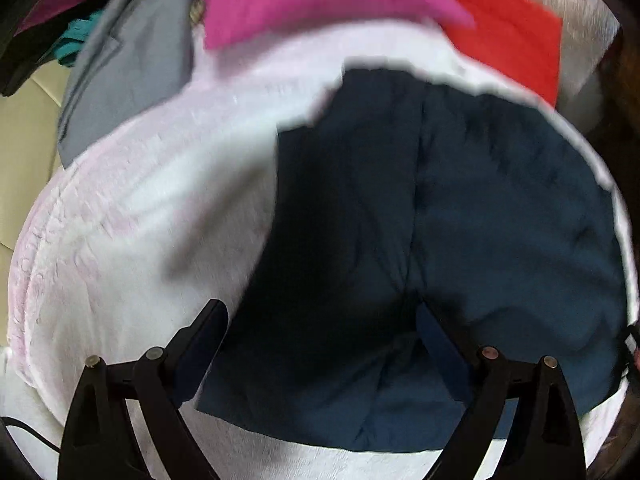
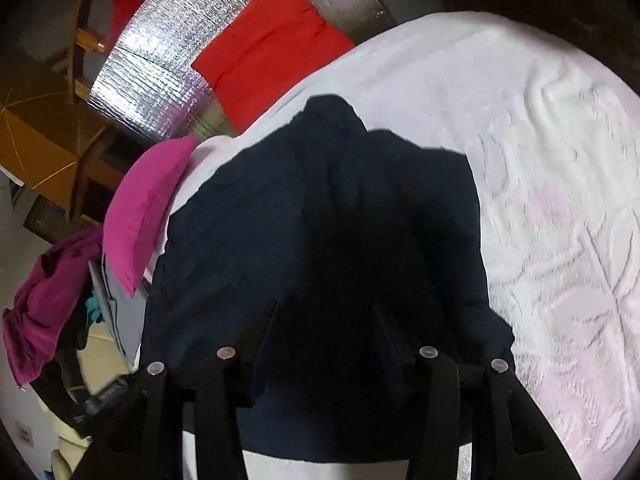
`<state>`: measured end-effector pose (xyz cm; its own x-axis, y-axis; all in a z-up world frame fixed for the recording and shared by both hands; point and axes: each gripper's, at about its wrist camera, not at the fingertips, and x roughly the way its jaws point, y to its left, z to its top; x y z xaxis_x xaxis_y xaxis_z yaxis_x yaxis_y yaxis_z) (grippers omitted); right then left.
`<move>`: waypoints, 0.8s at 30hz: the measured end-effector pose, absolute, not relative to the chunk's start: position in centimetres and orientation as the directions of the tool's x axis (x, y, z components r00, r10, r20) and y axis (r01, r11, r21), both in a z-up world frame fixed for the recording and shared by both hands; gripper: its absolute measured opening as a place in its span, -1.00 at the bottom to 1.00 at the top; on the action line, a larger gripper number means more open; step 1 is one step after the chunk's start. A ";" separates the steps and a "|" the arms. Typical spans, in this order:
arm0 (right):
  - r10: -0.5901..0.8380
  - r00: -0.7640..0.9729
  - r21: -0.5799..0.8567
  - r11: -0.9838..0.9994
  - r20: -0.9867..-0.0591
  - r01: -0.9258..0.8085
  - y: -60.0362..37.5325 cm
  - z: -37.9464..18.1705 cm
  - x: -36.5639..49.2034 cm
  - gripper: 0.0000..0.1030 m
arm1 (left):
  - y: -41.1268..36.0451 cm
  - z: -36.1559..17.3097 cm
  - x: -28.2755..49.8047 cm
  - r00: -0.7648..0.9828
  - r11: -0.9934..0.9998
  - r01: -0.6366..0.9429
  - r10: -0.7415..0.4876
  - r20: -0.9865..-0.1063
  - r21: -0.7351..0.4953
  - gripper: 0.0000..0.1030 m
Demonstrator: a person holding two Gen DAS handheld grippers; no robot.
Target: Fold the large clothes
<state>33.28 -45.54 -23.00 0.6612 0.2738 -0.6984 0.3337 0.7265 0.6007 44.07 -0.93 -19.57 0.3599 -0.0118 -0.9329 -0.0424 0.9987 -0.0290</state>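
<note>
Nearest the left wrist camera, the left tool (image 1: 320, 320) stood with its fingers spread wide over the near edge of the navy garment (image 1: 460, 208), nothing pinched between them. The garment lay partly folded on a white textured bed cover (image 1: 140, 208), a seam running up its middle. In my judgement it had been laid flat there so that edges could be taken and brought over, and the left tool was placed for a fresh hold on the near hem.

In the right wrist view, the right tool (image 2: 326, 308) stood partly spread, with dark cloth bunched up between and ahead of its fingers. Whether the pads pressed on that cloth could not be told; black fingers merged with dark fabric in shadow.

A magenta cushion (image 2: 148, 204), a red cushion (image 2: 272, 52) and a grey cloth (image 1: 132, 64) lay at the far side, apparently set clear of the working area. A heap of other clothes (image 2: 44, 296) hung at the left, its extent cut off. The left view was blurred, and the garment's type could not be determined
</note>
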 end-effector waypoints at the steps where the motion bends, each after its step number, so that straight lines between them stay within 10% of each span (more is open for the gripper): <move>1: 0.280 0.682 0.622 0.714 -0.676 0.323 -45.7 -22.5 32.4 -0.02 | -0.9 -19.4 43.6 0.371 0.999 -0.047 -0.006 -0.929 -0.025 0.84; 8: 0.313 0.747 0.717 0.631 -0.587 0.298 -47.4 -22.2 27.1 0.15 | -0.2 -17.3 38.2 0.458 0.998 -0.027 -0.042 -0.888 -0.062 0.84; 24: 0.380 0.695 0.779 0.447 -0.610 0.440 -46.1 -28.9 29.2 0.34 | 3.7 -23.0 37.8 0.389 0.763 -0.262 -0.477 -0.788 -0.591 0.84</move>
